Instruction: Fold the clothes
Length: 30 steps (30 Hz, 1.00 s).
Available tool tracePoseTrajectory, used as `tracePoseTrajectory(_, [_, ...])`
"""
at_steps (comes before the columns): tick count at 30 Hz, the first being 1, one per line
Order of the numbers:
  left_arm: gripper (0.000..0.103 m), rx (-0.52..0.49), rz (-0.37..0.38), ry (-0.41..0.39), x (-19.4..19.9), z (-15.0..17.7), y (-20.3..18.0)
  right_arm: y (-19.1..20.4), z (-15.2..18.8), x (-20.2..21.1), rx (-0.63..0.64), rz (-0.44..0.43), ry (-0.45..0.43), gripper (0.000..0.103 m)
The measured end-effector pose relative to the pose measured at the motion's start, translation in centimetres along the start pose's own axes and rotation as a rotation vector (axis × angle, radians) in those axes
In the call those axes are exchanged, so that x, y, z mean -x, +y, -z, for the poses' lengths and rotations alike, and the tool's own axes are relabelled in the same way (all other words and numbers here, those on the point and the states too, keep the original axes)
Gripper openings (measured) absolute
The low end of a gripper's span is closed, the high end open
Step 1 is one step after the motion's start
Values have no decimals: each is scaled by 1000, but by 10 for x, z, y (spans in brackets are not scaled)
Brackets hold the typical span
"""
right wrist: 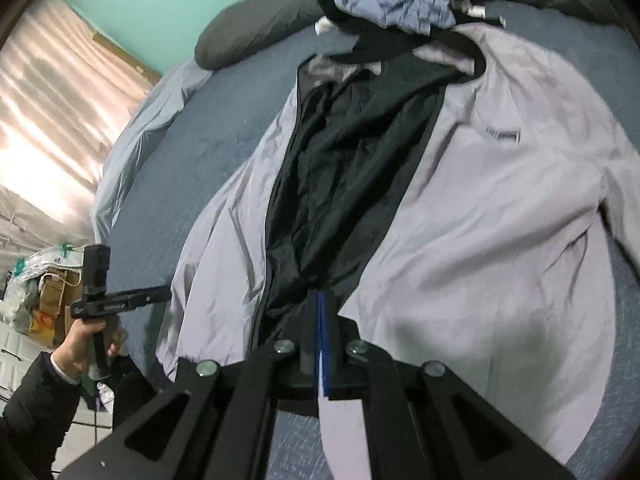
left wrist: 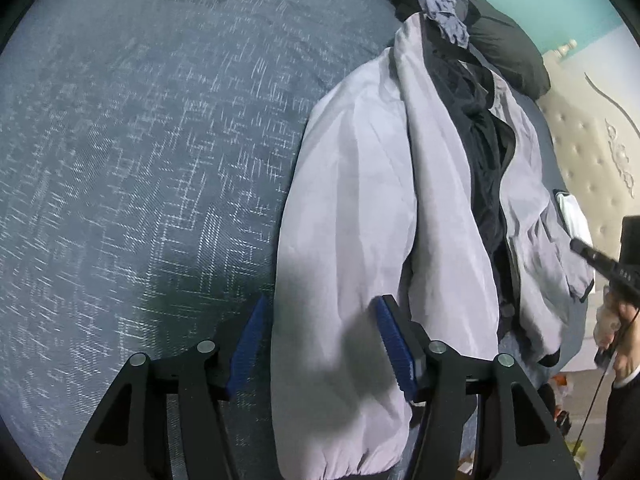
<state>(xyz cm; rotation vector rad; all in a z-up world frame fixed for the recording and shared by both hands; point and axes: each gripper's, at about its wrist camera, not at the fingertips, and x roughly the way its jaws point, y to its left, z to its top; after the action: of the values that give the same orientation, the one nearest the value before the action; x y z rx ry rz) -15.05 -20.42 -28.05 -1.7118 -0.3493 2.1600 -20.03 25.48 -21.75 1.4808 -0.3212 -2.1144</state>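
Note:
A light grey jacket with black lining lies open on the bed, collar at the far end. My left gripper is open just above one sleeve. Its blue pads straddle the sleeve without pressing on it. In the right wrist view the jacket spreads out ahead. My right gripper is shut on the jacket's near hem at the black front opening, and grey cloth hangs below the pads. A hand holds the left gripper at the jacket's left edge.
The blue-grey bed cover stretches wide to the left of the jacket. A heap of other clothes and dark pillows lie past the collar. A cream tufted headboard stands at the right; boxes and bags crowd the floor.

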Motion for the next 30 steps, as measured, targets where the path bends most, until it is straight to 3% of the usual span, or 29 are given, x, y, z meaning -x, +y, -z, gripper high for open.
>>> tracePoseTrajectory(3, [61, -8, 7, 4, -2, 2, -1, 5, 10, -21, -11, -23, 61, 5])
tracePoseTrajectory(5, [61, -7, 11, 3, -2, 2, -1, 16, 20, -41, -4, -31, 110, 22])
tracePoseTrajectory(6, [61, -7, 13, 3, -2, 2, -1, 20, 25, -49, -1, -43, 123, 36])
tracePoseTrajectory(7, [61, -8, 15, 4, -2, 2, 0, 25, 29, -57, 2, -56, 135, 41])
tracePoseTrajectory(15, [60, -20, 37, 9, -6, -1, -2, 53, 50, -112, 0, -116, 229, 41])
tracePoseTrajectory(20, [42, -42, 41, 9, -10, -6, -9, 54, 54, -121, -11, -137, 217, 38])
tracePoseTrajectory(22, [25, -55, 42, 14, -12, -7, -12, 57, 55, -120, 11, -136, 209, 25])
tracePoseTrajectory(25, [11, -79, 39, 12, -11, -8, -18, 61, 56, -117, 44, -126, 198, 8])
tracePoseTrajectory(30, [4, -136, 17, -1, 2, -12, -29, 58, 53, -102, 52, -109, 145, 4])
